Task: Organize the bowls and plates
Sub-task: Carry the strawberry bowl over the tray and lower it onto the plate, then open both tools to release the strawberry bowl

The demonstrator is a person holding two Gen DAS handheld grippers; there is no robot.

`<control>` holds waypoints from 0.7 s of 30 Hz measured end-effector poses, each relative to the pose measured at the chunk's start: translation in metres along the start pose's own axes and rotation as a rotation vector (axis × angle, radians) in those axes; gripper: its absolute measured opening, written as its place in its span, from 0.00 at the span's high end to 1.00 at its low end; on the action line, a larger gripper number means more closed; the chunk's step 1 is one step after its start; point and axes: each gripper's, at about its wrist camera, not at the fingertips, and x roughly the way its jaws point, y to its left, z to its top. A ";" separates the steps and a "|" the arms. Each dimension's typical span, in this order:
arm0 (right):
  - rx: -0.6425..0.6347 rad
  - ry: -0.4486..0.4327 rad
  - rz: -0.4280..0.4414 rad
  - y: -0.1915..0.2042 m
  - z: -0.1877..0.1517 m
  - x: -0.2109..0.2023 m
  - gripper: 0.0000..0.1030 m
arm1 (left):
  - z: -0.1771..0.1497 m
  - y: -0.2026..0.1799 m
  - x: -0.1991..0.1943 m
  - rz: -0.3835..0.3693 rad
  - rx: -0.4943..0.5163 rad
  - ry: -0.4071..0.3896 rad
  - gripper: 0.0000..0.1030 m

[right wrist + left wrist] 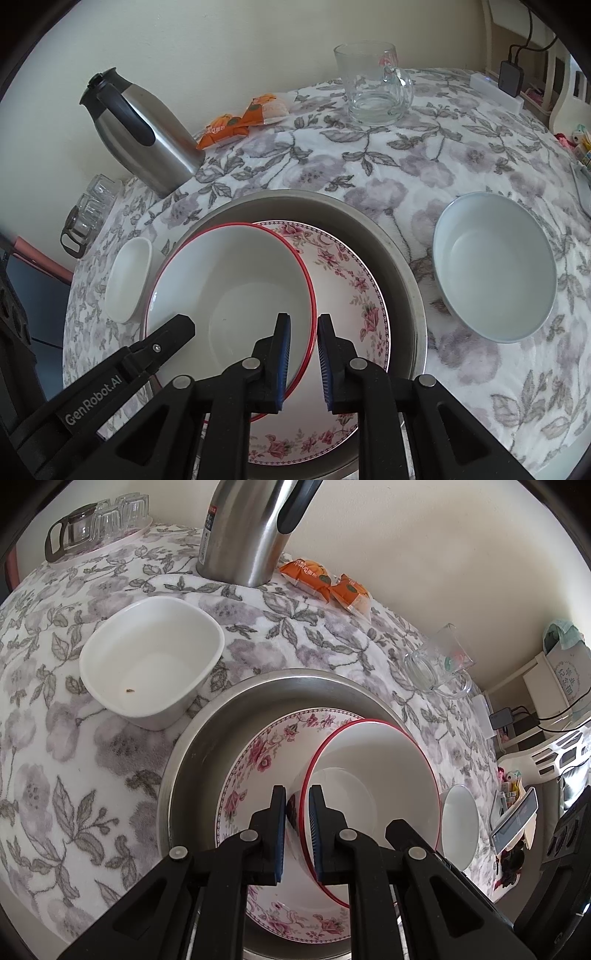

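Observation:
A red-rimmed white bowl (373,782) (229,280) sits tilted on a floral plate (255,757) (347,280) inside a steel basin (207,731) (402,258). My left gripper (297,801) is shut on the bowl's left rim, one finger each side of the wall. My right gripper (303,328) is shut on the opposite rim. A white square bowl (151,657) (127,280) stands left of the basin. A round white bowl (495,266) (460,823) stands to the right.
A steel thermos jug (243,531) (140,129) stands behind the basin. Orange snack packets (325,579) (240,122) lie by the wall. A glass mug (439,661) (373,85) and a tray of glasses (99,524) stand on the floral cloth.

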 end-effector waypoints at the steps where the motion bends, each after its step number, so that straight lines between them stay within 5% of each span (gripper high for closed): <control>1: 0.002 0.000 0.000 -0.001 0.000 0.000 0.83 | 0.000 0.000 0.000 -0.002 0.003 0.002 0.88; 21: -0.022 -0.081 -0.019 -0.002 0.007 -0.034 0.83 | 0.004 -0.003 -0.031 0.000 0.023 -0.068 0.88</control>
